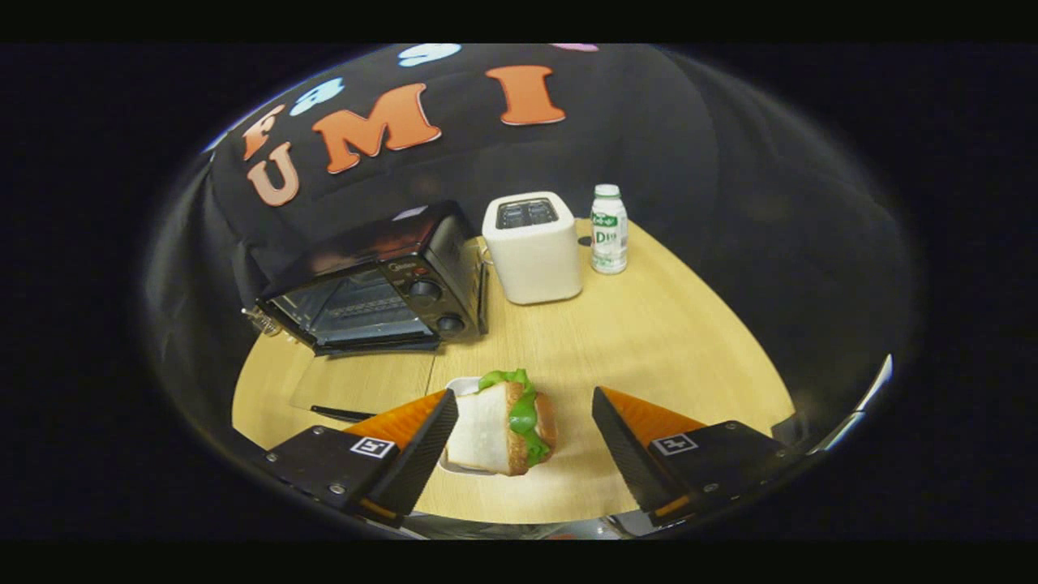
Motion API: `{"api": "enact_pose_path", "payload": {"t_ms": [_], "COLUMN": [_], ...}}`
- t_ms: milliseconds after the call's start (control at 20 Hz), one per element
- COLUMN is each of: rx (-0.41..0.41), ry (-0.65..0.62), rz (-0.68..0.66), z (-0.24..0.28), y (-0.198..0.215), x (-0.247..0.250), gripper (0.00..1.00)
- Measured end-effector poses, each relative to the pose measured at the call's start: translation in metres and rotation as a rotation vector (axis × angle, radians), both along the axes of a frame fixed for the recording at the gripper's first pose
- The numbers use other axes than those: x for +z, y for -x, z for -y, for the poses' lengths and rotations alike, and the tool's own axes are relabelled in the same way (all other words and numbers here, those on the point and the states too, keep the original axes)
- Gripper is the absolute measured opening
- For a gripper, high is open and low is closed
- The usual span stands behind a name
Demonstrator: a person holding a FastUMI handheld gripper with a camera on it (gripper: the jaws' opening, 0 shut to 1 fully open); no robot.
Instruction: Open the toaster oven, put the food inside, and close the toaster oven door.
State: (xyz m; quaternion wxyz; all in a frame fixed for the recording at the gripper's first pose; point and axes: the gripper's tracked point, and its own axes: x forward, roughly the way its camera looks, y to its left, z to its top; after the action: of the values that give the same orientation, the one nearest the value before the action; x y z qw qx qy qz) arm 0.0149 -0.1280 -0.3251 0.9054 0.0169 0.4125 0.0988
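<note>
i judge the grasp step is in hand: the toaster oven door lies open on the tabletop, and the sandwich on its white dish sits in front of the oven, between the fingers of the hand-held gripper, which is wide open and holds nothing. next i would close on the bread, lift, then carry it back to the oven mouth. bare tabletop lies right of the oven door; the white toaster and bottle stand right of the oven.

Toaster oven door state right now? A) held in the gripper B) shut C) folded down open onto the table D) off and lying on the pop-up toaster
C: the toaster oven has its glass door lying flat on the table, rack exposed; the gripper is open around the sandwich.
</note>
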Motion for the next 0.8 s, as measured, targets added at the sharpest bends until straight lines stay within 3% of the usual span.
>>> {"api": "enact_pose_path", "payload": {"t_ms": [450,550,650,700,800], "rx": [-0.014,-0.015,-0.015,-0.016,0.005], "ry": [-0.05,-0.079,-0.1,-0.101,-0.107], "rz": [-0.251,-0.26,-0.273,-0.286,-0.286], "z": [0.004,-0.003,-0.008,-0.008,-0.014], "y": [0.004,0.004,0.006,0.008,0.009], "x": [-0.048,-0.049,-0.05,-0.048,-0.046], "gripper": [0.97,0.87,0.72,0.58,0.47]}}
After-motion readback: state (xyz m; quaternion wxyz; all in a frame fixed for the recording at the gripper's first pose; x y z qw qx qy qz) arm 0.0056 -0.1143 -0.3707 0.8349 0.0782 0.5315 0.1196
